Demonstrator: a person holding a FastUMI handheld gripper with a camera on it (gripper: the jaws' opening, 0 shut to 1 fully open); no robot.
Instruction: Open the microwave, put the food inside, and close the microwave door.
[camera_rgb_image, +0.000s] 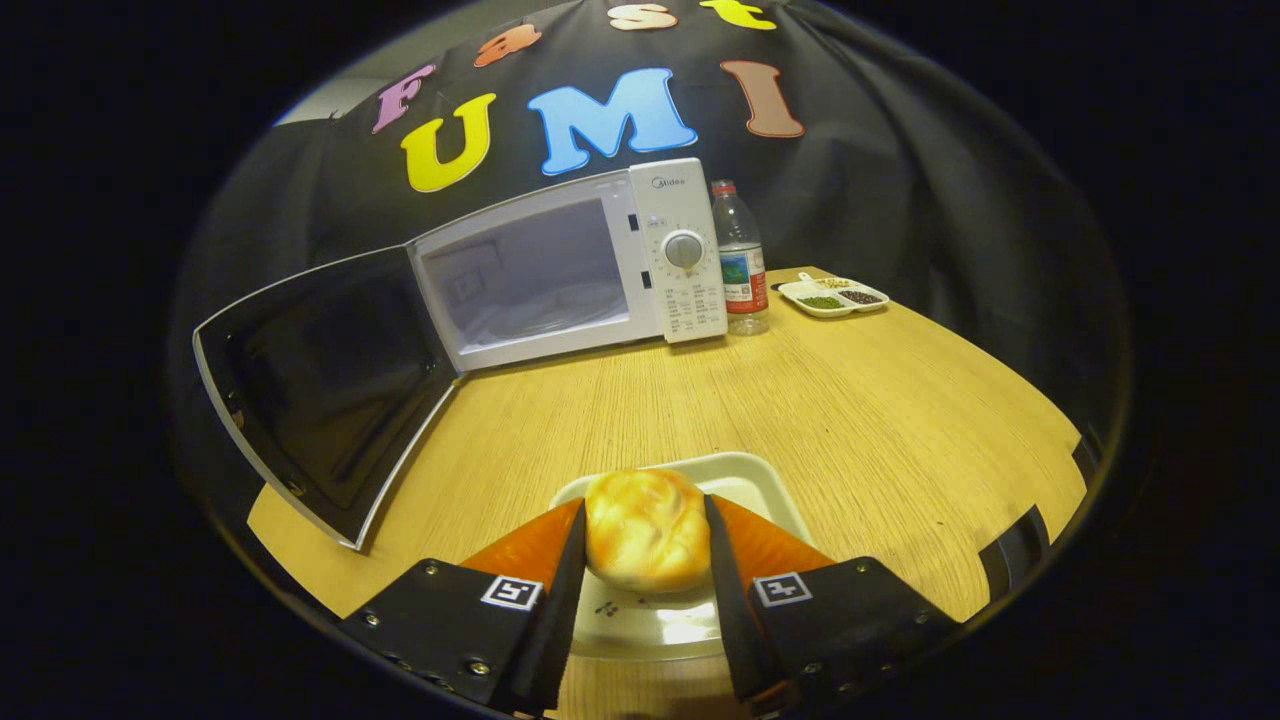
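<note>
A round golden-brown bread roll (647, 528) is sitting on a white plate (745, 475) on the wooden table, wedged between the gripper's (645, 525) two fingers, both pressing its sides. Well beyond, at about eleven o'clock from the roll, a white microwave (570, 265) is standing with its dark-windowed door (325, 385) swinging wide open at nine o'clock, showing its pale inside.

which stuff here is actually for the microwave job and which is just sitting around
For the job: bun gripped between both fingers of the gripper, over the plate; microwave, its door swung open.

Lying about: water bottle beside the microwave, divided dish beyond it.
</note>
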